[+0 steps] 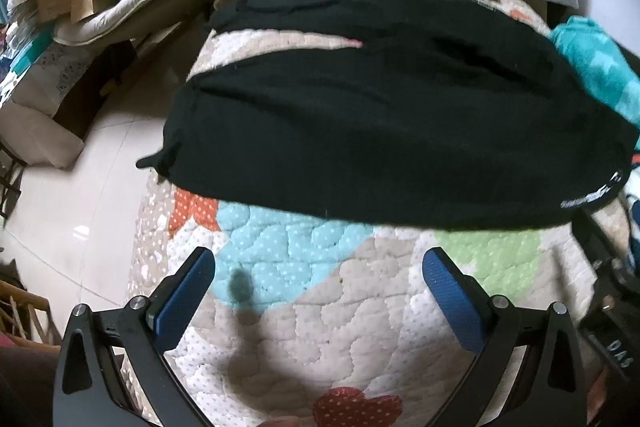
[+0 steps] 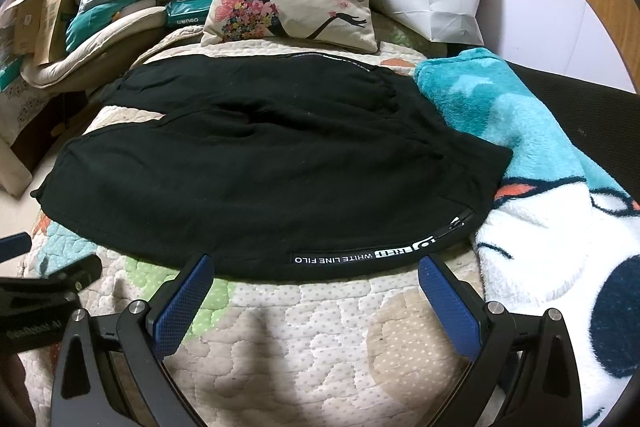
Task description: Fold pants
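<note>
Both grippers, left gripper [image 1: 318, 267] and right gripper [image 2: 316, 273], gape wide, holding nothing, just short of the black pants [image 2: 260, 167]. Pants lie spread flat on quilt [image 2: 320, 327], waistband beside teal blanket [image 2: 500, 107]. Pinch near leg's edge at both ends, lift evenly, fold over far leg.

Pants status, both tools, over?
Left tool and right tool open, empty, short of the near edge. Black pants spread flat on quilt, unfolded. Teal blanket touching waistband side.
</note>
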